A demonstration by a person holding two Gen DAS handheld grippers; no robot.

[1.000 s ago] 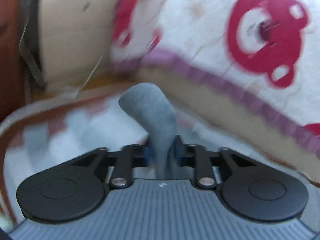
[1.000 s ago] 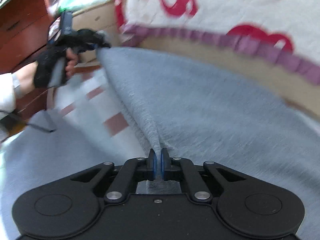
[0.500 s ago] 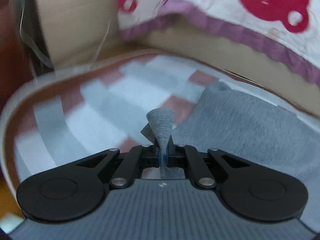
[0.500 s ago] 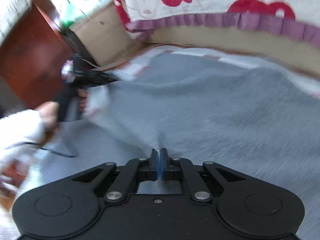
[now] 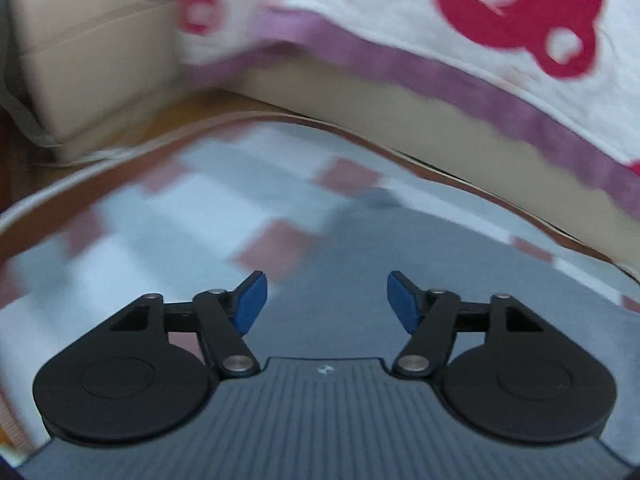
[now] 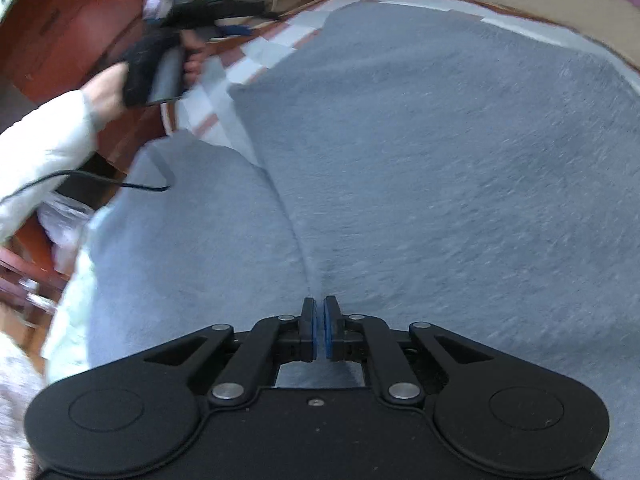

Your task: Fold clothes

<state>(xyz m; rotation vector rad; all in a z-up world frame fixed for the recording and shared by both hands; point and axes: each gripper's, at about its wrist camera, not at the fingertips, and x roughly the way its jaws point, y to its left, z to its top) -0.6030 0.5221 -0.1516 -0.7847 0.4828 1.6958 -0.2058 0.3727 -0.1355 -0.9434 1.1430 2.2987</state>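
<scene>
Over grey garment [image 5: 400, 264]: left hand-held gripper [image 5: 325, 300] angled down, jaws opening, empty.

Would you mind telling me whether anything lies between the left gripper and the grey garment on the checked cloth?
Nothing visible does. The left gripper, its jaws opening with nothing between them, hangs right over the near edge of the grey garment, which lies flat on the checked cloth. The right gripper is shut on a fold of it.

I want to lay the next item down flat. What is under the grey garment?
A checked cloth of pale blue, white and red-brown squares shows past the grey garment at its far-left edge. What lies beneath the rest is covered.
</scene>
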